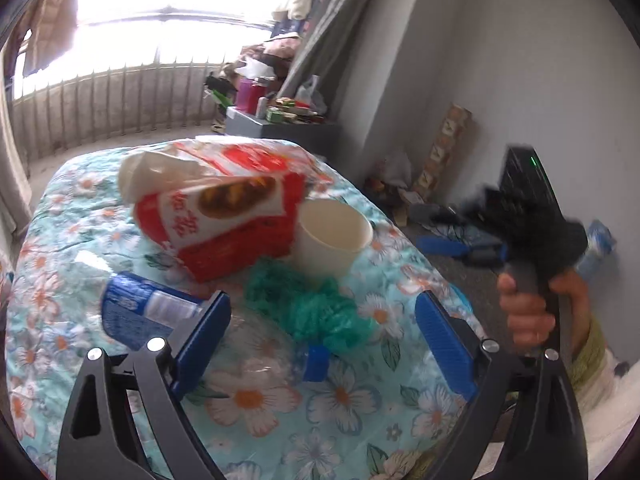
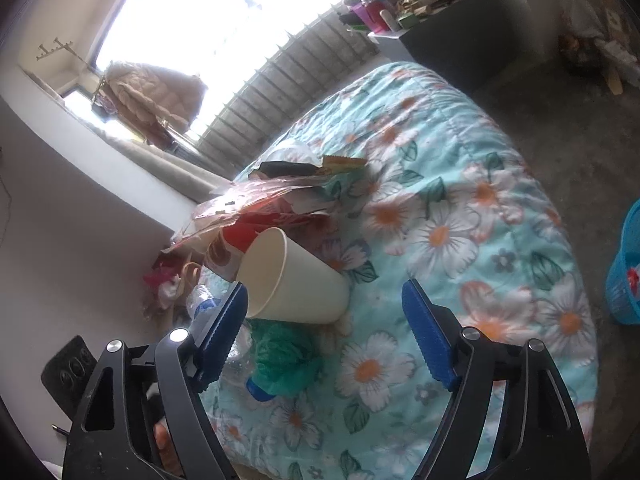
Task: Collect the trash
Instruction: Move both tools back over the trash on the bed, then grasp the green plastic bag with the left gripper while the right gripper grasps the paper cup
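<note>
On the floral tablecloth (image 1: 60,320) lie a red food box (image 1: 224,220), a white paper cup (image 1: 332,236) standing upright, a crumpled green plastic bag (image 1: 312,308), a clear bottle with a blue cap (image 1: 256,356) and a blue-labelled bottle (image 1: 136,304). My left gripper (image 1: 322,300) is open above the green bag and the clear bottle, touching neither. My right gripper (image 2: 324,290) is open too, its fingers on either side of the paper cup (image 2: 296,280), which appears tilted in this view. The green bag (image 2: 280,356) and the blue cap (image 2: 256,390) sit just below the cup.
A blue plastic basket (image 2: 626,276) stands on the floor to the right of the table. A hand (image 1: 528,312) grips the other gripper's handle at the right. A cluttered grey cabinet (image 1: 280,124) and loose items on the floor line the far wall.
</note>
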